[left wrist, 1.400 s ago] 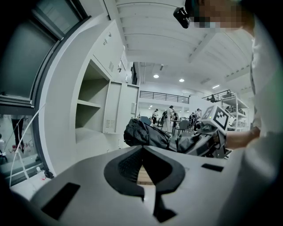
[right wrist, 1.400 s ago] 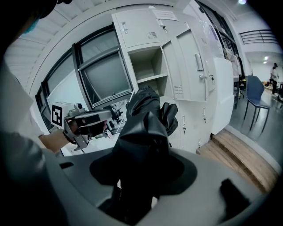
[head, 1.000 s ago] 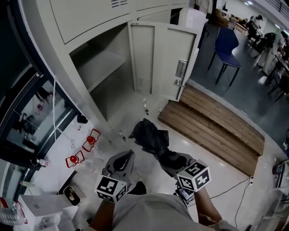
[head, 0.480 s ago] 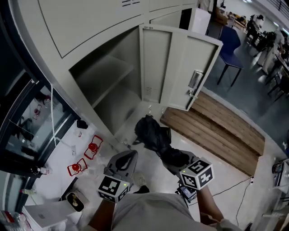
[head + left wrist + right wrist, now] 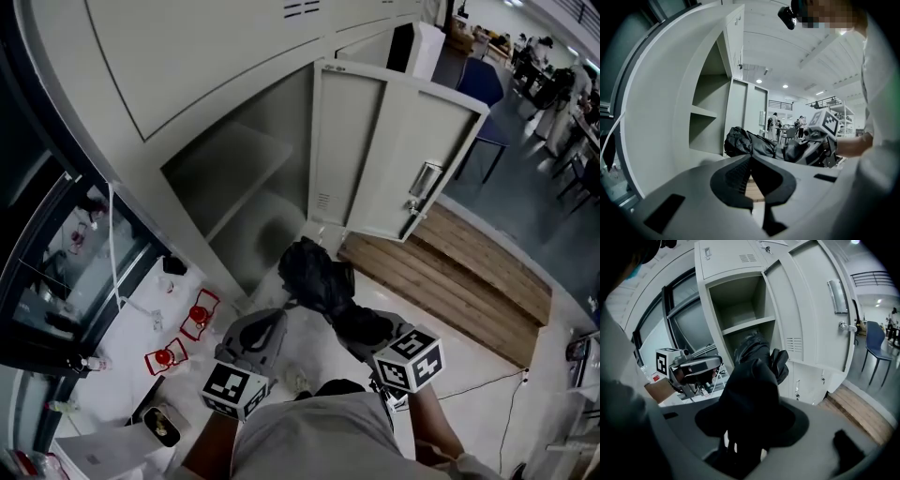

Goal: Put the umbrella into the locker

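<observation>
A folded black umbrella (image 5: 314,272) sticks out from my right gripper (image 5: 352,323), whose jaws are shut on its lower end. Its bunched tip points at the open grey locker (image 5: 253,159), just in front of the lower compartment. The locker door (image 5: 394,159) stands swung out to the right. In the right gripper view the umbrella (image 5: 750,380) fills the gap between the jaws and hides the fingertips. My left gripper (image 5: 269,323) hangs beside it on the left, jaws shut and empty; in its own view the tips (image 5: 751,159) meet, with the umbrella (image 5: 745,143) beyond.
A slatted wooden platform (image 5: 450,262) lies on the floor right of the locker. Small red objects (image 5: 173,356) and white boxes sit on the floor at the left, by a glass wall. A blue chair (image 5: 487,103) stands far right. A thin cable (image 5: 487,384) runs across the floor.
Both grippers and the umbrella have moved forward toward the open locker, which now looms larger. The umbrella's tip is closer to the lower compartment. Neither grip has changed.
</observation>
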Available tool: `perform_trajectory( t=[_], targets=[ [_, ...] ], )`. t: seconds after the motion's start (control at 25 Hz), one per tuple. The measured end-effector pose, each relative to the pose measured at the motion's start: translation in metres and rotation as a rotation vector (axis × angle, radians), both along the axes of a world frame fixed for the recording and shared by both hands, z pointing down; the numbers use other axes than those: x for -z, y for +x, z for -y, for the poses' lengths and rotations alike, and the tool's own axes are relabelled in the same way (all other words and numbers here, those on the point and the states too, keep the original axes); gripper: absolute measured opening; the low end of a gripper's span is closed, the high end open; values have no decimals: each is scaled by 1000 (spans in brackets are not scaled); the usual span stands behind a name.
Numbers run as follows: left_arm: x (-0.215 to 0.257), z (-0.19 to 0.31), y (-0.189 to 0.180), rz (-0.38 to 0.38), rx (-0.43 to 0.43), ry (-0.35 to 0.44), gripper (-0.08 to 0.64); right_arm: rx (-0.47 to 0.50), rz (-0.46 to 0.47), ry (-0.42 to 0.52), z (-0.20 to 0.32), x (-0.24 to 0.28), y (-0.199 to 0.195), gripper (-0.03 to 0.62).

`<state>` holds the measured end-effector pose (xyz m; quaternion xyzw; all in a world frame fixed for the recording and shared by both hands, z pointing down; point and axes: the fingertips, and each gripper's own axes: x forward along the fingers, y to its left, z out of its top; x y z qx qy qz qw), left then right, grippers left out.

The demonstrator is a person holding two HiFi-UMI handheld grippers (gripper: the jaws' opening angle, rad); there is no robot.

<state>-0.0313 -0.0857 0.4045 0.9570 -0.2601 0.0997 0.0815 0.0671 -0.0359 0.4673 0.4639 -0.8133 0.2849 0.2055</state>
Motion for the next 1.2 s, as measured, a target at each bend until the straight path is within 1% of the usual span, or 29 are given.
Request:
perform_trajectory(
  t=[0.32, 0.68, 1.04, 1.2],
  targets=[
    [-2, 7, 2, 0, 10, -11, 15, 3, 0, -13, 9, 4, 7, 218],
    [3, 21, 11, -17, 79, -19, 15, 63, -2, -25, 31, 11, 20, 218],
    [-1, 35, 9, -11, 154, -22, 15, 124, -7, -30, 56, 13, 27, 218],
    [-3, 39, 7, -26, 183, -34, 15, 137, -6, -31, 66, 11, 29, 218]
  ],
)
